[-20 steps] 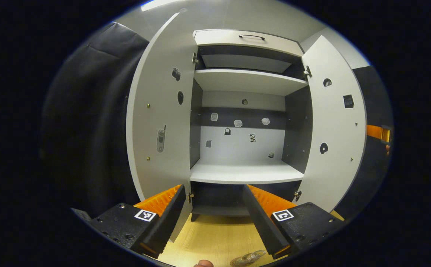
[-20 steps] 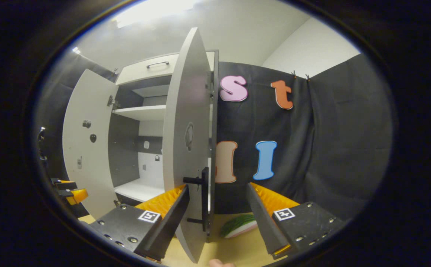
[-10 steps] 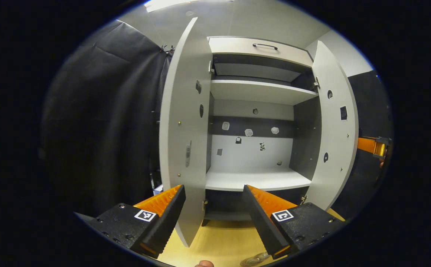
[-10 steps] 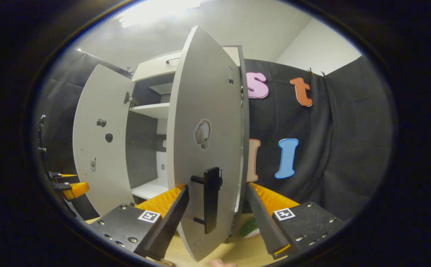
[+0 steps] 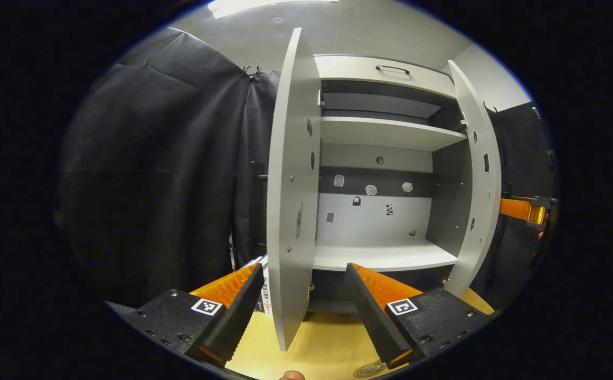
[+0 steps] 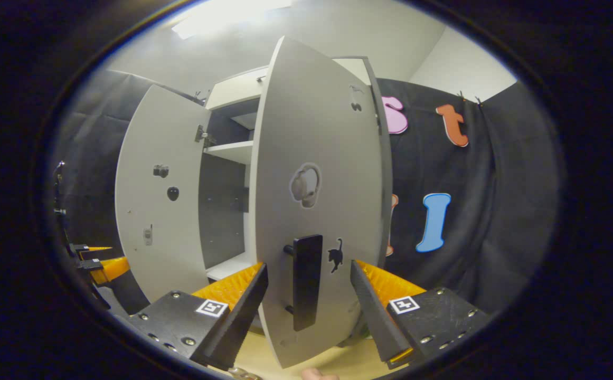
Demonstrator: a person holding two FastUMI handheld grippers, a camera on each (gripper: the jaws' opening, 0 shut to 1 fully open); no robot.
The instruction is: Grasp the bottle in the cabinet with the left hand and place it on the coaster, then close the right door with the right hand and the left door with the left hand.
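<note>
Right gripper (image 6: 309, 311) wide astride right door (image 6: 317, 158) handle (image 6: 306, 279); left gripper (image 5: 303, 311) wide, left door (image 5: 291, 184) edge between fingers.

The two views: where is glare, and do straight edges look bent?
Left gripper view: a ceiling light glares at the top, and the left door bows outward. Right gripper view: a bright ceiling patch washes out, and the right door bulges like a lens; its handle stays sharp.
</note>
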